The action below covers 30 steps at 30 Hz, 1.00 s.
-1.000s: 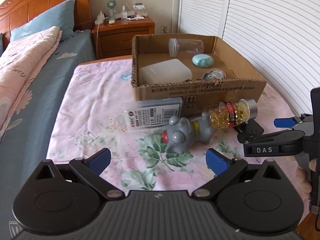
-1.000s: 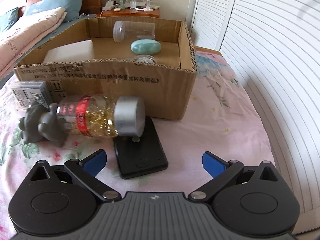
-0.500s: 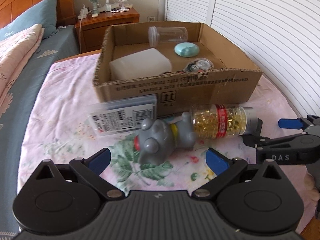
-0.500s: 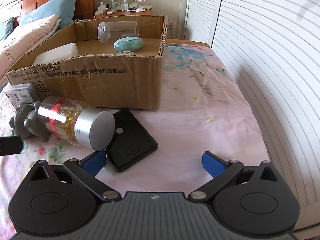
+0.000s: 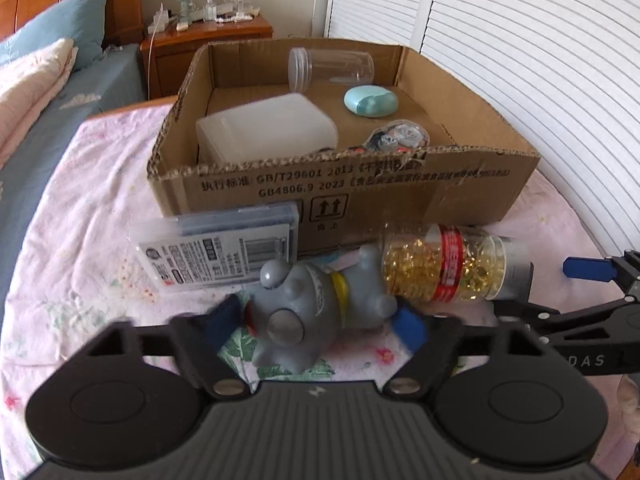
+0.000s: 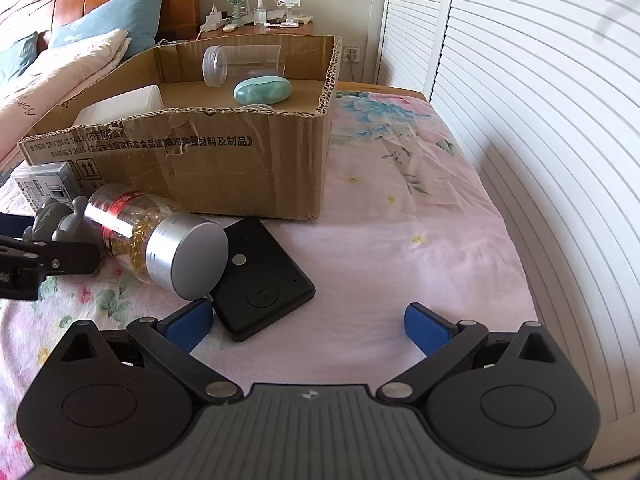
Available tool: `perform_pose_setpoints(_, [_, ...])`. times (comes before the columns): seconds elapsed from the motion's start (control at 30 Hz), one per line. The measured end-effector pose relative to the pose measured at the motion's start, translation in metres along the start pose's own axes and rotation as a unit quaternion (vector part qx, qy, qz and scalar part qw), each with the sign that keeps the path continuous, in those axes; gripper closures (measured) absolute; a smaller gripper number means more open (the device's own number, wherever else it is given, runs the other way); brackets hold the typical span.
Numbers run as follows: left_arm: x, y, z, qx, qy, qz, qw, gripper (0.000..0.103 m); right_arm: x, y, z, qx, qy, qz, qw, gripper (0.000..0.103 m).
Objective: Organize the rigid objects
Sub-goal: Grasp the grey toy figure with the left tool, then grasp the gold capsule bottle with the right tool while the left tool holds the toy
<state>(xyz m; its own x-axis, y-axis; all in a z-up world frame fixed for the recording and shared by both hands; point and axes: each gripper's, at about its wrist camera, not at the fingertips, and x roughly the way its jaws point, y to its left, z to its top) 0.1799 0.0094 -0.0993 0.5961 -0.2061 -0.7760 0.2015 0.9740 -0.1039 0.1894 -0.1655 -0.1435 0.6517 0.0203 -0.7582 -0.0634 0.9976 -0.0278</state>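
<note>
While jaws close: left hand-held gripper (image 5: 316, 326) around toy (image 5: 308, 312); right hand-held gripper (image 6: 308, 326) spread
Done: four items in box (image 5: 360, 196)
Left: toy, bottle (image 5: 448, 268), case (image 5: 224, 252), pad (image 6: 260, 276) ahead

grey toy (image 5: 308, 312) on its side, touching capsule bottle (image 5: 444, 268)

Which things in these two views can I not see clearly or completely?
- Left wrist view: left gripper fingers blurred while closing around the grey toy; contact unclear.
- Small items in the cardboard box: partly behind its front wall.
- Right wrist view: black device partly under the capsule bottle.
</note>
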Motion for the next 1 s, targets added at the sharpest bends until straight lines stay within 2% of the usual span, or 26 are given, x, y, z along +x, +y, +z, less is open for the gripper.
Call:
perform_pose_setpoints(0.2, [-0.006,0.006,-0.004,-0.001,-0.003,0.002,1.0000,0.030,0.001,0.000,0.000,0.000,0.001,-0.001,1.000,0.000])
perform_pose_setpoints(0.4, [-0.020,0.020,-0.016,0.010,0.003,0.034,0.9994,0.030,0.001,0.002,0.001,0.000,0.006,-0.005,1.000,0.000])
perform_pose_setpoints(0.63, [-0.031,0.042,-0.026,0.006,0.005,0.054,0.9985,0.030,-0.010,0.013,0.003,-0.045,0.003,-0.031,0.999,0.000])
perform_pose_setpoints(0.9, [-0.035,0.047,-0.032,0.005,0.001,0.047,0.9989,0.029,-0.020,0.031,0.010,-0.074,0.003,-0.030,0.997,0.000])
perform_pose_setpoints(1.0, [-0.034,0.048,-0.031,0.010,0.000,0.044,0.9990,0.029,-0.028,0.032,0.012,-0.068,0.008,-0.012,0.998,0.000])
